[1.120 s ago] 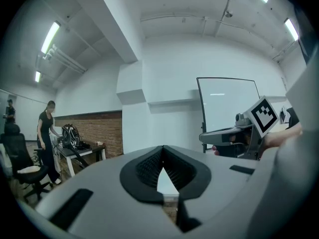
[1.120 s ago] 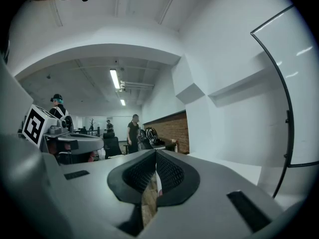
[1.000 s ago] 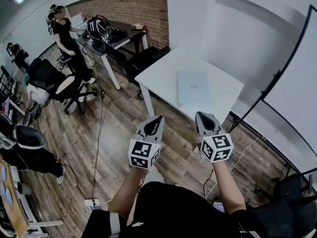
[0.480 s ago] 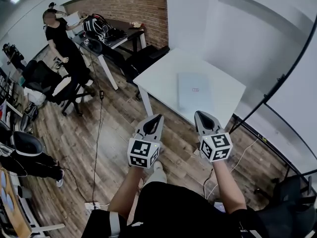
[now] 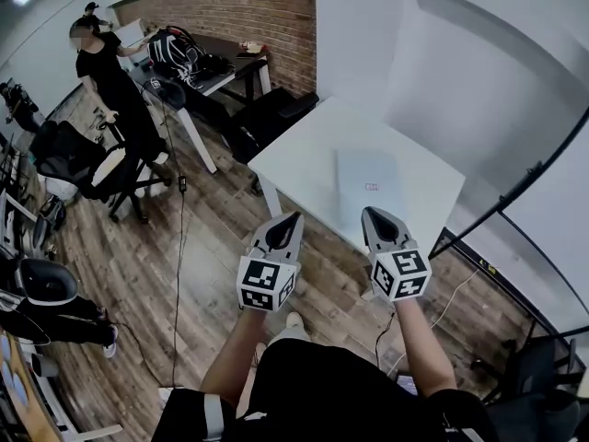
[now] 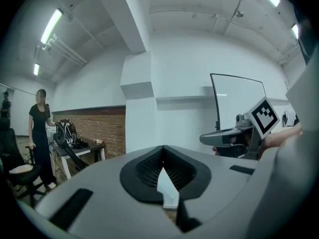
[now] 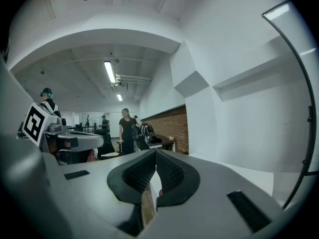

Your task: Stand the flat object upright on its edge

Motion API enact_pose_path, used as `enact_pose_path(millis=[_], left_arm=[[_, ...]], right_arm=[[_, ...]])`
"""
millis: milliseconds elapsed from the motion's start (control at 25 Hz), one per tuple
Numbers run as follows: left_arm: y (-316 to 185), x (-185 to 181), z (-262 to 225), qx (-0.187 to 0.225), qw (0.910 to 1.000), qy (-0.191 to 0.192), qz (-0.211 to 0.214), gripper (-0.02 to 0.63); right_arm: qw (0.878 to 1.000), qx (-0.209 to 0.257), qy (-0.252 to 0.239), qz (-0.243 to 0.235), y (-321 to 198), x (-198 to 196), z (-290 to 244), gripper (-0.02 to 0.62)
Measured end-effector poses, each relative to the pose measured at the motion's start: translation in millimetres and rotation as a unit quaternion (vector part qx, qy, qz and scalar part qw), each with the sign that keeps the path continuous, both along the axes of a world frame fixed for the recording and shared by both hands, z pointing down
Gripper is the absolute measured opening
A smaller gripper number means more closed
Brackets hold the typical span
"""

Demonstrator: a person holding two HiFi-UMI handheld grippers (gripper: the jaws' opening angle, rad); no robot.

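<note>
A flat pale grey-blue object [image 5: 369, 184] lies face up on the white table [image 5: 304, 150], toward its near right side. My left gripper [image 5: 296, 217] is held over the wooden floor just short of the table's near edge, jaws shut and empty. To its right, my right gripper [image 5: 368, 213] hangs at the table's near edge, a little below the flat object, also shut with nothing in it. In the left gripper view the pads [image 6: 163, 155] meet at their tips, and the right gripper [image 6: 227, 137] shows at the right. The right gripper view shows its pads [image 7: 155, 159] closed together.
A person in black [image 5: 106, 72] stands at the far left by a cluttered desk [image 5: 198, 72] and black office chairs [image 5: 78, 155]. A brick wall [image 5: 239, 17] runs behind. A black frame [image 5: 525, 178] stands right of the table. Cables [image 5: 179, 247] trail across the floor.
The view has moved closer to the table, so the table and flat object sit lower and nearer both grippers. The person at the far left has shifted position. Both grippers stay shut.
</note>
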State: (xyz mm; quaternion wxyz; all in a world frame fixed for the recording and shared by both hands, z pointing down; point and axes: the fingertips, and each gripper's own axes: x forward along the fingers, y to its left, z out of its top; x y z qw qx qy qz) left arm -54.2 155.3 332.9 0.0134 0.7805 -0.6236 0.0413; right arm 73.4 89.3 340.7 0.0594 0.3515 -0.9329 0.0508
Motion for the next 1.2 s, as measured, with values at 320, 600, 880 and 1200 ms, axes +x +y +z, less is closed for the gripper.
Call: enact_pose_path(millis=[320,600,880,1200], left_arm=[[-47,-38,-4,-0.003,0.9998,0.006,0.021,0.012],[-69,-77,-2,-0.007,0.9995,0.017,0.026,0.012],[-83,-107,8,-0.013,0.9989,0.028,0.035,0.012],[-91,-121,27,-0.028,0.9973,0.044,0.051,0.012]], right_arm=[[1.000,-0.006,0.008,0.016,-42,-39,-3,0.041],[1.000,-0.006,0.016,0.022,-64,-76,-4,0.041],[0.999,-0.011,0.028,0.032,-76,-103,5,0.041],[0.998,-0.021,0.047,0.048,-82,-110,23,0.041]])
